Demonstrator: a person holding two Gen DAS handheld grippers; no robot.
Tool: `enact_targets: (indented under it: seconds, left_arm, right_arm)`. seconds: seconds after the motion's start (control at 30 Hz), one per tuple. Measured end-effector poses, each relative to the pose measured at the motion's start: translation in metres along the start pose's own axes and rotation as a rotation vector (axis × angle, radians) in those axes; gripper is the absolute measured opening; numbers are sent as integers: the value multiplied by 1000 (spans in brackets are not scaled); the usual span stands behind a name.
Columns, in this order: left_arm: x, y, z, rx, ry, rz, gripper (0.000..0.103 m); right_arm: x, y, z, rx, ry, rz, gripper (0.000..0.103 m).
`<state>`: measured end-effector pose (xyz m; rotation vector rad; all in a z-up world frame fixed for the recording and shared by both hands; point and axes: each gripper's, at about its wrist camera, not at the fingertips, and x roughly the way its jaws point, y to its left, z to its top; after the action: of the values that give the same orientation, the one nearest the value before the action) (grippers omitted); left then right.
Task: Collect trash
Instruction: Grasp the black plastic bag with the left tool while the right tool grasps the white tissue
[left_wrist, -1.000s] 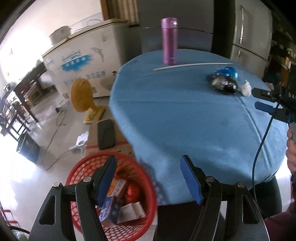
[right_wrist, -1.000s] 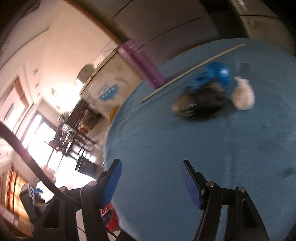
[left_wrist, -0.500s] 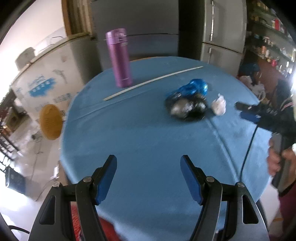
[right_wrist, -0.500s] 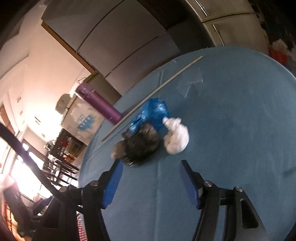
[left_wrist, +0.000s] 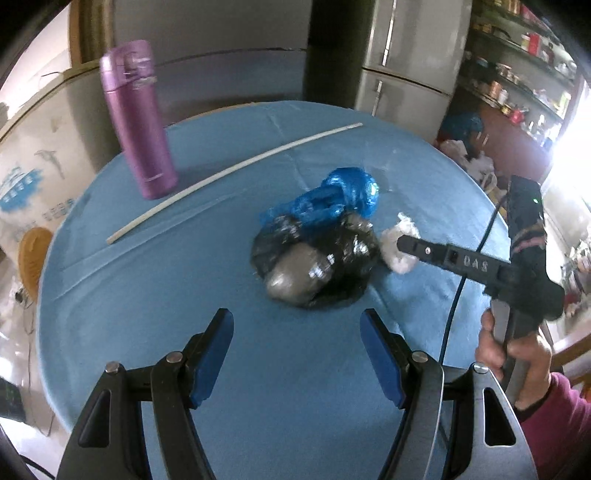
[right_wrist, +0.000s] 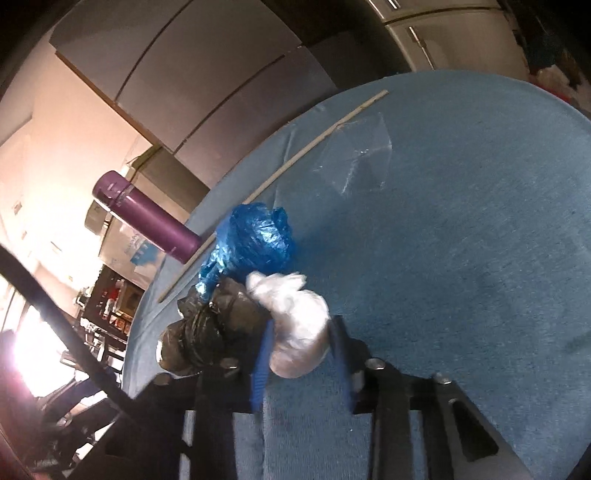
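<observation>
The right gripper (right_wrist: 301, 354) has just been closing, and its jaws are now pinched on the white plastic bag (right_wrist: 295, 328), which lies on the blue tablecloth (right_wrist: 461, 258) just right of the black bag (left_wrist: 317, 266) and near the blue bag (left_wrist: 332, 197). The left gripper (left_wrist: 297, 354) is held with jaws spread wide and empty, on the near side of the black bag.

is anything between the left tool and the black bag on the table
Nothing visible is. The left tool is open, with only bare blue tablecloth between it and the black bag.
</observation>
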<state>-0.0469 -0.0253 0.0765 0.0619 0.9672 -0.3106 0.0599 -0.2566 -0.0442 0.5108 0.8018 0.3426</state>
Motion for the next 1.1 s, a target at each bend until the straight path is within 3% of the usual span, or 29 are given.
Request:
enact_targets:
  seconds: [0.37, 0.4, 0.47, 0.53, 0.63, 0.9, 1.1]
  left_arm:
    - [53, -14, 22, 17, 50, -53, 69]
    - [56, -17, 21, 24, 50, -61, 65]
    - [62, -24, 16, 50, 69, -55, 38]
    - [67, -27, 13, 57, 83, -48, 22]
    - [63, -26, 8, 28, 69, -60, 16]
    - [31, -31, -20, 38, 43, -89, 12]
    - [-2, -28, -49, 2, 74, -102, 15]
  right_arm:
    - [-12, -10, -2, 25, -85, 43, 28]
    - [-12, -11, -2, 29, -91, 42, 28]
    - [-14, -12, -2, 27, -100, 36, 28]
    - [-16, -10, -4, 16, -115, 28, 28]
    - [-18, -6, -4, 5, -138, 18, 28]
    - [-21, -9, -2, 24, -160, 20, 28]
    - [-21, -10, -1, 28, -153, 26, 28]
